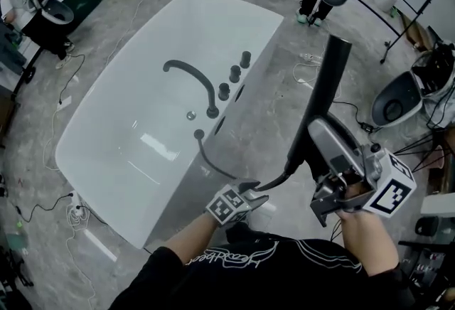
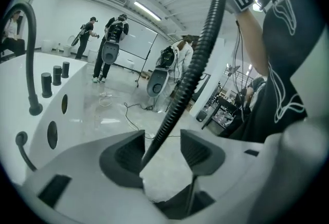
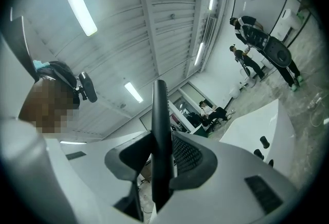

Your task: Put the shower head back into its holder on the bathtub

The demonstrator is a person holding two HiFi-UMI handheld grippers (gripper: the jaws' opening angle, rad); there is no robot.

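The right gripper (image 1: 318,136) is clamped on the black shower head (image 1: 328,81), both pads pressing its slim handle; the head sticks up past the jaws, held off the bathtub (image 1: 128,145) beyond its right rim, above the grey floor (image 1: 277,109). From the handle's lower end the ribbed hose (image 1: 213,163) curves down and left to a small fitting (image 1: 199,134) on that right rim, near the spout (image 1: 192,74) and three knobs (image 1: 234,74). The left gripper (image 1: 257,191) stands with its jaws apart, the hose passing between them, close against one pad but not squeezed.
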